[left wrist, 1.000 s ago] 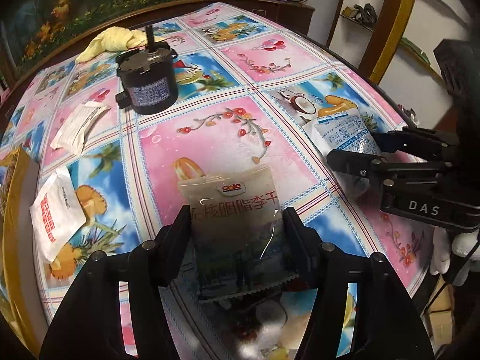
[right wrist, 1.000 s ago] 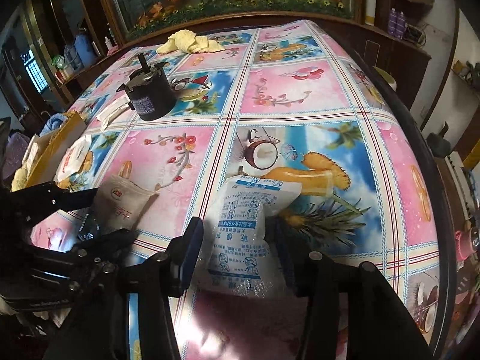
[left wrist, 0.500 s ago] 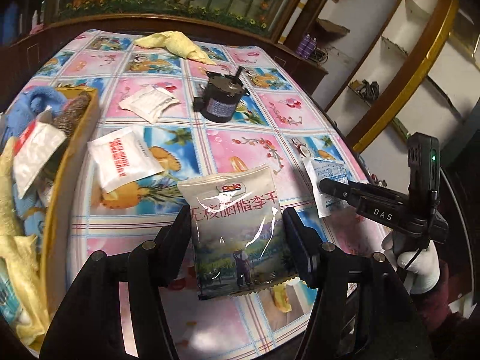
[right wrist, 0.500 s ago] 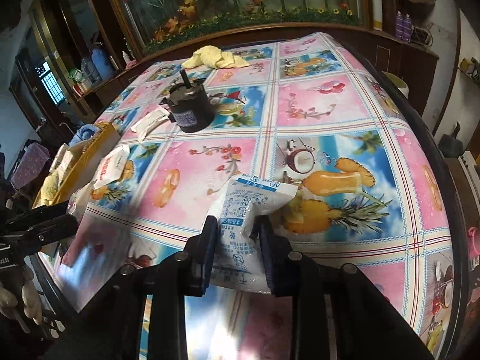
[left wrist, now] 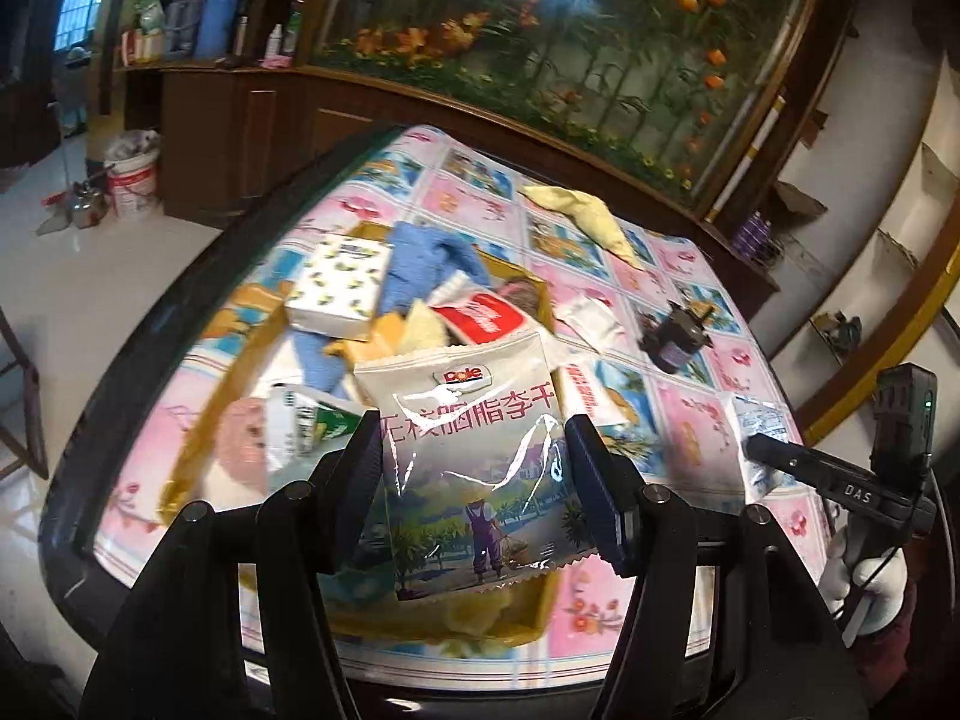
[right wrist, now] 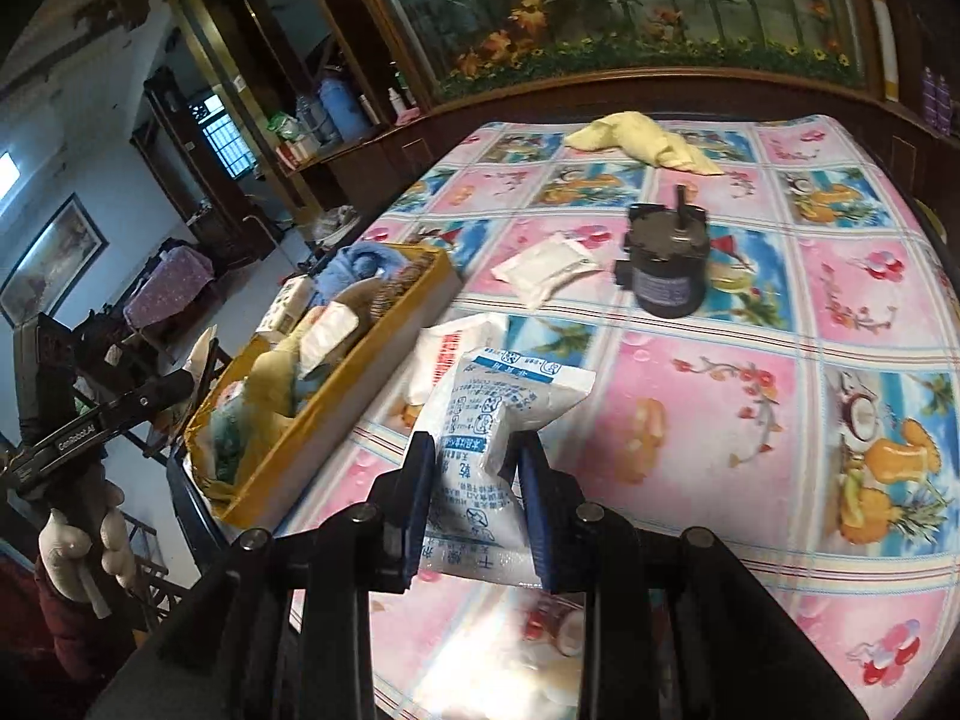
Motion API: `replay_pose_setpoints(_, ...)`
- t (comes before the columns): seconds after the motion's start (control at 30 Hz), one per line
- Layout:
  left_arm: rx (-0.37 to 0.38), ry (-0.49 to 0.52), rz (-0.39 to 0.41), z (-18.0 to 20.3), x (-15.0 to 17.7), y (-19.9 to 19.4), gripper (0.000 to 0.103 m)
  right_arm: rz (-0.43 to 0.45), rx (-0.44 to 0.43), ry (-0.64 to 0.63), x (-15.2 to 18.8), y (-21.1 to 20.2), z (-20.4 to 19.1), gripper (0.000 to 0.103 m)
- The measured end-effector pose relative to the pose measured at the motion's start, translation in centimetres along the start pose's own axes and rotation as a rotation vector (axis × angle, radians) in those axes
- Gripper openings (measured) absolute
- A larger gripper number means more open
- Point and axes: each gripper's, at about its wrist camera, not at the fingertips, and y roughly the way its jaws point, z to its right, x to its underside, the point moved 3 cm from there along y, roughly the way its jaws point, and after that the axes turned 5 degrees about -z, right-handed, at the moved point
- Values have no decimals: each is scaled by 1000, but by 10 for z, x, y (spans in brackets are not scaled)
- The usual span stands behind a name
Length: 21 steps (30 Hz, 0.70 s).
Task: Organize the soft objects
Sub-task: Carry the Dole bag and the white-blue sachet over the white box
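My left gripper [left wrist: 474, 468] is shut on a Dole dried-fruit bag [left wrist: 474, 450] and holds it in the air above the yellow box [left wrist: 198, 450]. The box is filled with soft packets, cloths and a tissue pack [left wrist: 339, 288]. My right gripper [right wrist: 471, 486] is shut on a white desiccant pouch with blue print [right wrist: 486, 420], lifted off the table just right of the yellow box [right wrist: 336, 414]. In the left wrist view the right gripper [left wrist: 756, 450] shows at the right edge with that white pouch [left wrist: 757, 441].
On the fruit-patterned tablecloth [right wrist: 840, 300] lie a black motor [right wrist: 663, 273], a white packet [right wrist: 549, 270], a red-printed white packet [right wrist: 447, 354] beside the box and a yellow cloth [right wrist: 645, 138] at the far end. A wooden cabinet stands behind the table.
My left gripper carried the Dole bag leftward and up from the table's middle to above the box. My right gripper shut on the white pouch, lifted it and moved it toward the box.
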Motion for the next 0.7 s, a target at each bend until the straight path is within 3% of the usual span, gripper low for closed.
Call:
replay_pose_setpoints(0.1, -73, -30, 13, -27, 3, -1, 61, -22, -66, -31, -11, 18, -30, 28)
replay_pose_setpoints(0.3, -147, -50, -20, -53, 9, 14, 61, -83, -142, -132, -25, 57, -93, 28)
replay_pose_setpoints(0.5, -204, -16, -54, -56, 13, 31, 61, -145, -127, -202, -34, 102, -130, 27)
replay_pose_setpoints(0.7, -288, 25, -52, -57, 18, 40, 62, -182, -64, -200, -45, 135, -132, 27)
